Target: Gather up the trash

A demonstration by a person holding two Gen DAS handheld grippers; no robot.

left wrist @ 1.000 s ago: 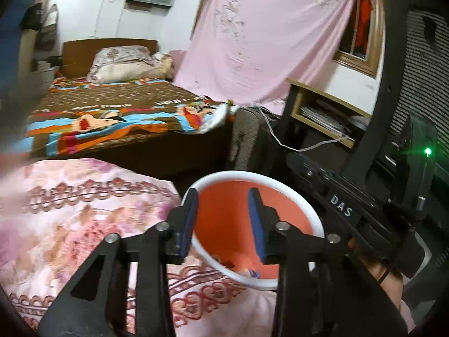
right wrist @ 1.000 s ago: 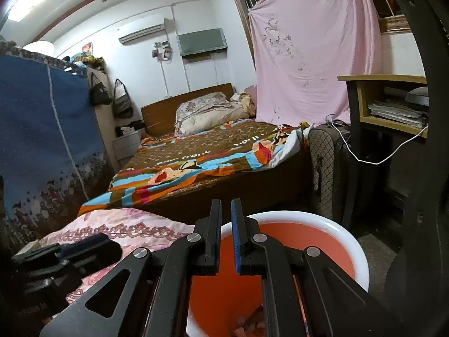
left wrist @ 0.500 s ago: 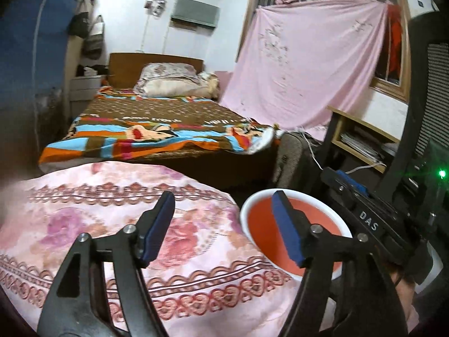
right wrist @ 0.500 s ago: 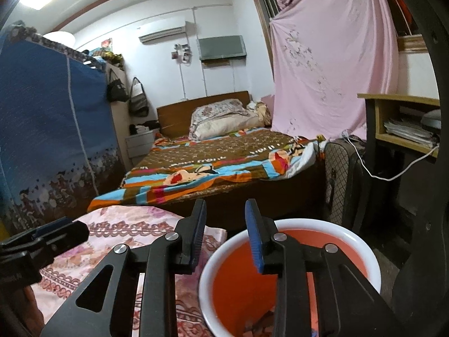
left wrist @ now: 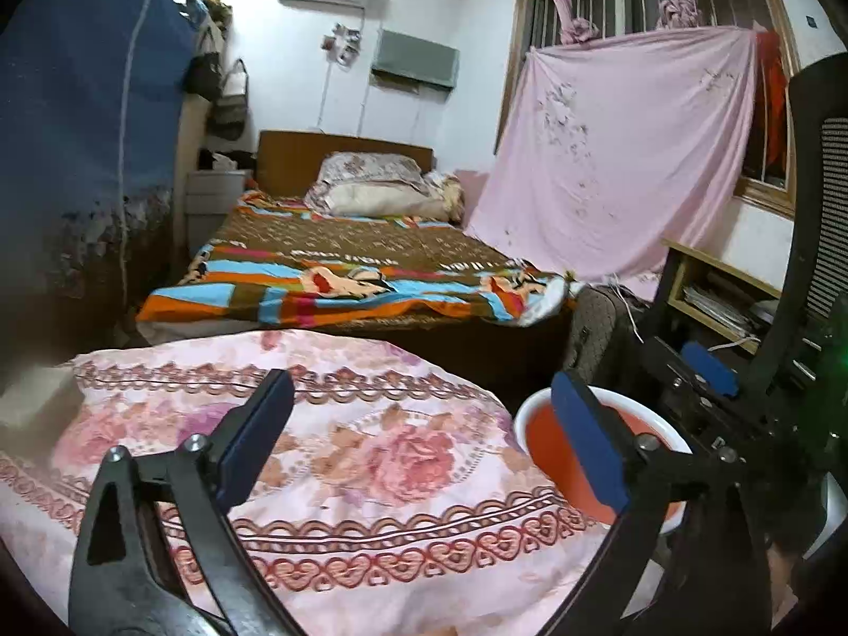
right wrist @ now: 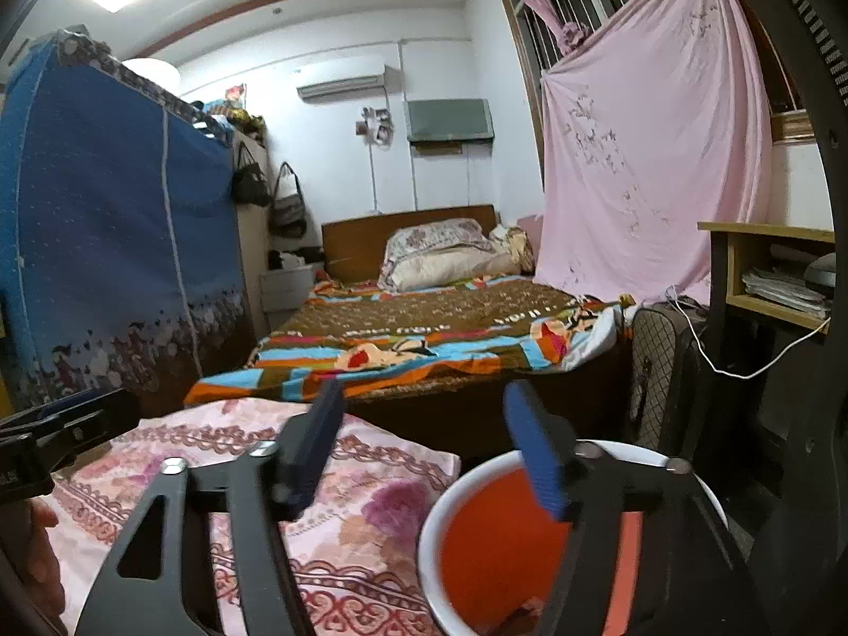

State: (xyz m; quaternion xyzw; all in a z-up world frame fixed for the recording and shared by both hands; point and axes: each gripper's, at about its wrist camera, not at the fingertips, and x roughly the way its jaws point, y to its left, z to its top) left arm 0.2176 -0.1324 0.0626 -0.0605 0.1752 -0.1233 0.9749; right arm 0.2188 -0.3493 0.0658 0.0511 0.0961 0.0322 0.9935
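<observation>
An orange bin with a white rim (left wrist: 546,437) stands to the right of a table covered by a pink floral cloth (left wrist: 344,456). It also shows in the right wrist view (right wrist: 493,546), with scraps at its bottom. My left gripper (left wrist: 424,434) is open and empty above the cloth, left of the bin. My right gripper (right wrist: 429,445) is open and empty, its right finger over the bin's rim. The right gripper also shows at the right of the left wrist view (left wrist: 705,371).
A bed with a striped blanket (left wrist: 344,275) lies behind the table. A blue wardrobe cover (right wrist: 106,222) stands at the left. A dark suitcase (right wrist: 662,371), a wooden shelf (right wrist: 768,275) and a black mesh chair (left wrist: 816,222) are at the right.
Both grippers have opened wide and drawn up and back from the bin. The left one has moved left, over the floral cloth.
</observation>
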